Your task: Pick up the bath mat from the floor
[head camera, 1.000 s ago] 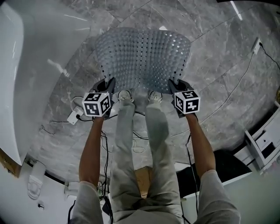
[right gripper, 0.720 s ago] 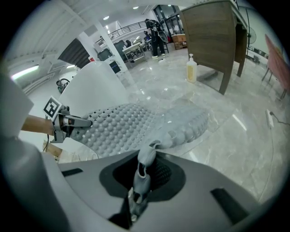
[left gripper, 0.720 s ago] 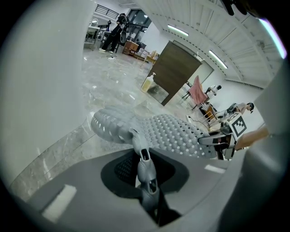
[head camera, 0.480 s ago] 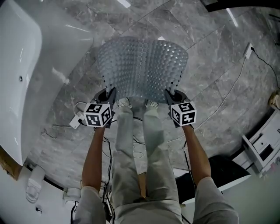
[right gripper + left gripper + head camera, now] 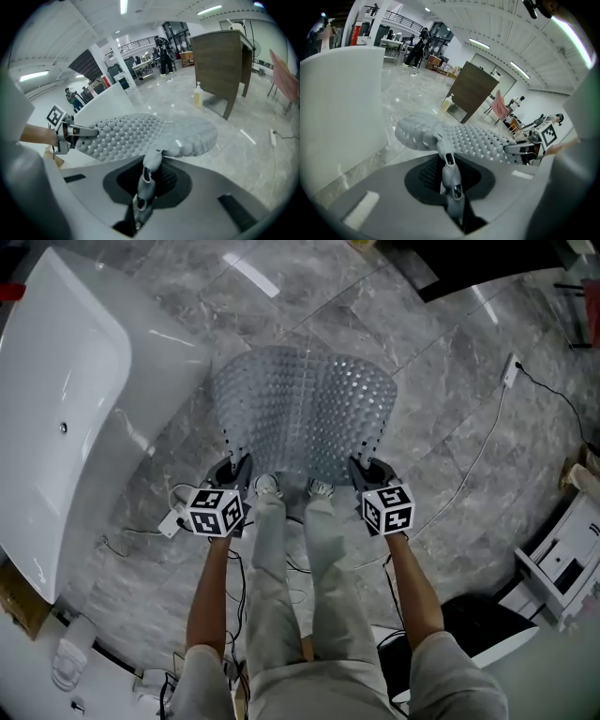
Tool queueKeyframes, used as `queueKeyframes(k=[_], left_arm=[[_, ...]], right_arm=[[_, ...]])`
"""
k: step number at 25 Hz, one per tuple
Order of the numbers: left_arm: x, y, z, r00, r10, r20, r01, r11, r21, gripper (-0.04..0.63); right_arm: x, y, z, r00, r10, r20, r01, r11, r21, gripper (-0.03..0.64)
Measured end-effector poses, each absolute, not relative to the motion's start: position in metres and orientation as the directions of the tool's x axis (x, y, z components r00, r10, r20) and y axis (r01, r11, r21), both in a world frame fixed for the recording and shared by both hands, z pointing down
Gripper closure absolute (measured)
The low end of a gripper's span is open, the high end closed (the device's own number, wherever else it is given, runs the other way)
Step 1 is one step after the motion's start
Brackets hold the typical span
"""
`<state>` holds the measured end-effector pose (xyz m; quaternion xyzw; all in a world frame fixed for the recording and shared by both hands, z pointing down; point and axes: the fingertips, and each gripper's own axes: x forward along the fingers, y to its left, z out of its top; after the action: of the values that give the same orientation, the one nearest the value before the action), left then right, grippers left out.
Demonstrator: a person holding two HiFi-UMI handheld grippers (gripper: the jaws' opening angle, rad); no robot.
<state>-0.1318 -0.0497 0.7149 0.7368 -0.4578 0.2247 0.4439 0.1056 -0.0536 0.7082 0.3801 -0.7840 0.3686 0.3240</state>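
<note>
A grey studded bath mat (image 5: pixel 305 411) hangs lifted by its two near corners, its far part sagging toward the marble floor (image 5: pixel 450 409). My left gripper (image 5: pixel 234 463) is shut on the mat's near left corner, my right gripper (image 5: pixel 361 463) shut on the near right corner. In the left gripper view the mat (image 5: pixel 459 138) stretches away from the pinched corner, with the right gripper (image 5: pixel 525 149) at its far corner. From the right gripper view, the mat (image 5: pixel 140 133) bulges outward, and the left gripper (image 5: pixel 75 132) holds the opposite corner.
A white bathtub (image 5: pixel 56 399) stands at the left. The person's legs and shoes (image 5: pixel 267 486) are just behind the mat. A power strip (image 5: pixel 172 521) and cables lie at the left, a second cable (image 5: pixel 487 442) runs right, and a white cabinet (image 5: pixel 567 563) stands far right.
Both grippers have risen with the mat's corners, so the floor looks farther away. The mat's near edge has lifted higher. More of the bathtub shows at the left.
</note>
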Motion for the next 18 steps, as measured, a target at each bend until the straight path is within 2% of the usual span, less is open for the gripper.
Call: queueKeyframes(k=[9, 18], left_arm=[[-0.130, -0.088, 0.606, 0.483, -0.578, 0.658, -0.872, -0.250, 0.420, 0.546], [-0.137, -0.112, 0.488, 0.474, -0.677, 0.564, -0.876, -0.295, 0.382, 0.546]], right_arm=[[0.106, -0.087, 0.604, -0.483, -0.480, 0.732, -0.855, 0.440, -0.275, 0.575], [0.103, -0.112, 0.482, -0.493, -0.604, 0.626, -0.854, 0.473, -0.216, 0.575]])
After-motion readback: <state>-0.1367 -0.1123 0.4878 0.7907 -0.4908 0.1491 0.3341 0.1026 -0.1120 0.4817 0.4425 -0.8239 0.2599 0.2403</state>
